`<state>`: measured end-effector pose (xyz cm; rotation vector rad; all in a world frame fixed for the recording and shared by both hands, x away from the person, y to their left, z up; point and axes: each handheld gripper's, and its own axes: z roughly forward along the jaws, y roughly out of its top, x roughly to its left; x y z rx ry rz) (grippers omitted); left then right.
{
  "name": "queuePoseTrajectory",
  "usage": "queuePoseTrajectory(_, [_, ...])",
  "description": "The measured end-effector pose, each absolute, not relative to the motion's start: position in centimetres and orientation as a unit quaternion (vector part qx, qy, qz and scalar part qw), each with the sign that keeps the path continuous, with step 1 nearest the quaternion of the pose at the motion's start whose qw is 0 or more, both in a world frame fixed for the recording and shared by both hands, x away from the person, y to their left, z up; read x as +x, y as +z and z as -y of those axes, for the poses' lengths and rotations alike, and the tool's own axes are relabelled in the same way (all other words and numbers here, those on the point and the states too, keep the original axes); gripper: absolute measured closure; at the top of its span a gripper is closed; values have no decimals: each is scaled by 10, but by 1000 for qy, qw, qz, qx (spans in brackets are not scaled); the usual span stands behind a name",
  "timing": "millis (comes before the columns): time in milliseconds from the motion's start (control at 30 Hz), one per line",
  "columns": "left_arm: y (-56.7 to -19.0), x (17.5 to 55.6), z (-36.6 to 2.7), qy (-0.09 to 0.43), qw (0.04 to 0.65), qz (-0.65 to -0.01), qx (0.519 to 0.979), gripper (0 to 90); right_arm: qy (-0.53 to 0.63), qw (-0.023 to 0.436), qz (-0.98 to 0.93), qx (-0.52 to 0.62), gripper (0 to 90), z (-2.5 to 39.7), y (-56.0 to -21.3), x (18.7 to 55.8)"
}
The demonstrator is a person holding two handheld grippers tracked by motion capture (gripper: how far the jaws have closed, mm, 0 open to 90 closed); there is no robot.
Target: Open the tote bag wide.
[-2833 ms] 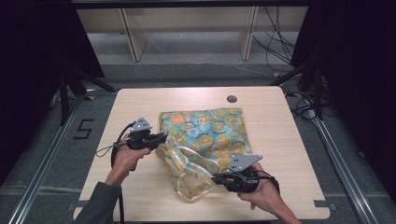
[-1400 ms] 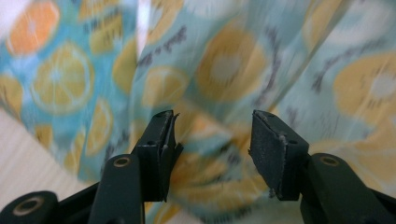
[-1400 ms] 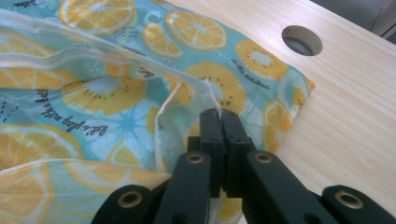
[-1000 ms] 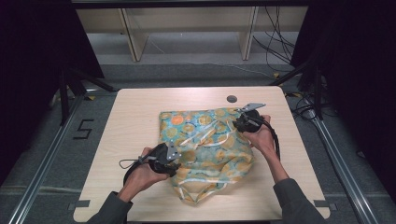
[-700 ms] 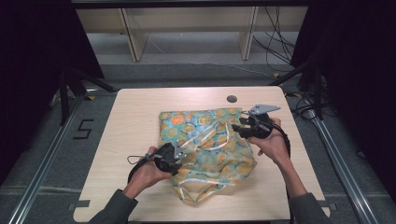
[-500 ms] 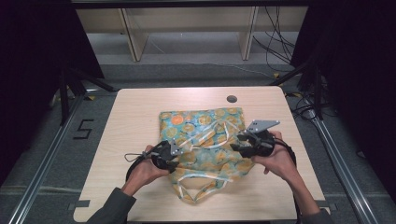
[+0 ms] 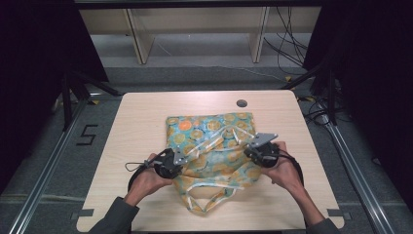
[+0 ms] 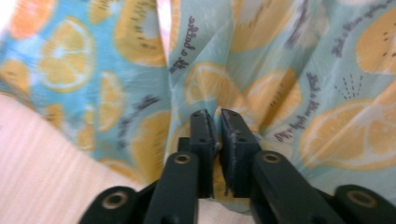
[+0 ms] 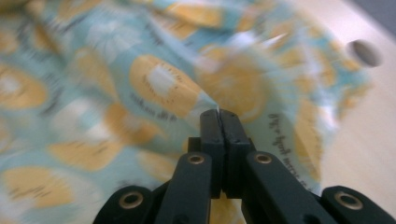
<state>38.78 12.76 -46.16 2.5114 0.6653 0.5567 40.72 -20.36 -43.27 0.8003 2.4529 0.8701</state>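
Fruit-print bag (image 7: 214, 141) sits centre frame in the high view, on the light wood table (image 7: 141, 117). Teal fabric with orange and kiwi slices, top edge roughly flat toward the upper part of the frame, lower half rumpled and bunched. Its pale handles (image 7: 209, 197) loop out at the bottom centre, lying on the tabletop. Pale drawcord strands cross the middle of the fabric.

My left gripper (image 7: 171, 163) is at the bag's lower-left edge, left of centre in the high view. In the left gripper view (image 8: 214, 116) the jaws are pinched onto a fold of the cloth, a thin ridge of fabric caught between the pads, a narrow slit left between them. Bare table shows in the lower left of that frame, fabric everywhere else.

My right gripper (image 7: 260, 151) is at the bag's right edge, right of centre in the high view, grey plate on top. In the right gripper view (image 9: 219, 114) the jaws are pressed tight together with a peak of fabric clamped at the tips. That frame is motion-blurred; print detail is soft.

Both my hands come in from the bottom of the high view, cables trailing from each gripper.

Round cable hole (image 7: 241, 103) in the table just above the bag's upper right corner, also in the upper right of the right gripper view (image 9: 363, 52). A floor marking "5" (image 7: 86, 135) sits left of the table.
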Motion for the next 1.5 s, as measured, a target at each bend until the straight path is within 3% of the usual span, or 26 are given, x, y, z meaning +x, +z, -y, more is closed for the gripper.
queuePoseTrajectory(167, [-446, 394, -147, 213, 279, -272, 896, 877, 380, 217, -837, 330, 900, 220, -413, 433])
queuePoseTrajectory(300, [-443, 401, -153, 236, 267, -275, 893, 860, 420, 206, -813, 347, 900, 218, -407, 450])
queuePoseTrajectory(433, [-437, 400, -158, 254, 282, -302, 875, 652, 425, 191, -808, 361, 900, 210, -404, 455])
queuePoseTrajectory(567, [-411, 387, -143, 261, 331, -277, 863, 549, 426, 190, -804, 368, 900, 207, -403, 459])
queuePoseTrajectory(700, [-413, 391, -108, 236, 306, -262, 884, 399, 428, 196, -802, 367, 900, 206, -406, 466])
queuePoseTrajectory(767, [-425, 404, -94, 235, 272, -257, 897, 366, 429, 197, -800, 370, 900, 206, -407, 469])
queuePoseTrajectory(867, [-441, 420, -84, 228, 249, -235, 911, 485, 423, 190, -804, 372, 900, 208, -409, 472])
queuePoseTrajectory(967, [-444, 437, -85, 268, 239, -232, 904, 811, 415, 195, -803, 380, 900, 209, -416, 477])
queuePoseTrajectory(1033, [-440, 446, -90, 268, 260, -249, 894, 884, 404, 186, -807, 388, 888, 211, -420, 480])
queuePoseTrajectory(1133, [-429, 460, -100, 274, 268, -268, 884, 891, 383, 176, -814, 399, 792, 211, -432, 480])
queuePoseTrajectory(1200, [-424, 468, -104, 260, 283, -283, 879, 890, 366, 183, -819, 403, 670, 210, -432, 474])
queuePoseTrajectory(1300, [-421, 478, -107, 248, 294, -299, 874, 890, 387, 195, -812, 390, 589, 211, -422, 460])
queuePoseTrajectory(1400, [-419, 484, -105, 241, 293, -298, 876, 891, 420, 207, -806, 362, 587, 207, -397, 435])
queuePoseTrajectory(1500, [-418, 486, -101, 226, 304, -309, 872, 891, 444, 160, -824, 315, 582, 192, -387, 416])
